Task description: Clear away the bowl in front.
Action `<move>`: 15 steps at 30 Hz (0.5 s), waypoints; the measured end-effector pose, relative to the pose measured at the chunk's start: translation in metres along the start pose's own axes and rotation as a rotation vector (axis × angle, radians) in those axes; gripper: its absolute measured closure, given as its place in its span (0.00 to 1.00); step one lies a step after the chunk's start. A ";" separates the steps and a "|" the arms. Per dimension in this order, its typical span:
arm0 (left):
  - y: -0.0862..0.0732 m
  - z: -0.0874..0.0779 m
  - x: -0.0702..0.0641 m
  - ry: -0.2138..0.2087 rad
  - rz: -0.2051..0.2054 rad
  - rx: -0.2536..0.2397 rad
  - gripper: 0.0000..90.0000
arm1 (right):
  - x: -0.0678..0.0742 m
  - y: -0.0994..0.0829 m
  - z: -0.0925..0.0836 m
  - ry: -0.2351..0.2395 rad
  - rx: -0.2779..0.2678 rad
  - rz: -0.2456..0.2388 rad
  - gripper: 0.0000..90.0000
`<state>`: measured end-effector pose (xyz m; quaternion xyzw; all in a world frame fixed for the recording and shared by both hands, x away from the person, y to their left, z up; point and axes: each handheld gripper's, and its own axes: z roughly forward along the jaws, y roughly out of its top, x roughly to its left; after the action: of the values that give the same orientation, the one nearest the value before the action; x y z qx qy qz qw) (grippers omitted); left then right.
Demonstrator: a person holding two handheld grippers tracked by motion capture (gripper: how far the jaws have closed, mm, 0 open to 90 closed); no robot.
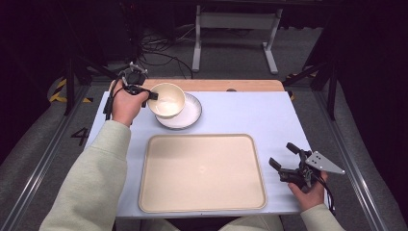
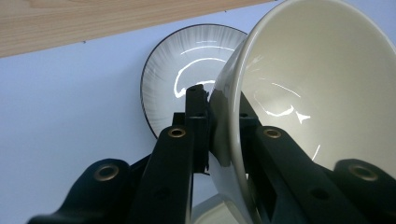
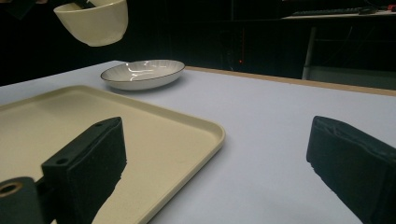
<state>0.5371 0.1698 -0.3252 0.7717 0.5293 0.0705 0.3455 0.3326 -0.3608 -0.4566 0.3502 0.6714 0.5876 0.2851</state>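
The tabletop (image 1: 250,113) is a pale blue-grey sheet, with a strip of bare light wood (image 1: 216,85) showing along its far edge at the top of the high view. A large cream tray (image 1: 202,172), rectangular with rounded corners and a low raised rim, lies flat at lower centre of that view, close to the near edge. A shallow white plate with a dark rim (image 1: 190,115) lies at upper left of centre, just beyond the tray's far left corner and apart from it. The right tongs (image 1: 284,156) sit low at the lower right, just right of the tray; contact with the surface cannot be confirmed.
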 end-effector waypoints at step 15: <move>-0.009 -0.017 -0.028 -0.078 0.148 0.074 0.92 | 0.000 0.000 0.000 -0.002 0.000 0.001 0.05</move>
<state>0.5100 0.1548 -0.3107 0.8230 0.4594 0.0463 0.3309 0.3326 -0.3609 -0.4566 0.3512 0.6709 0.5873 0.2857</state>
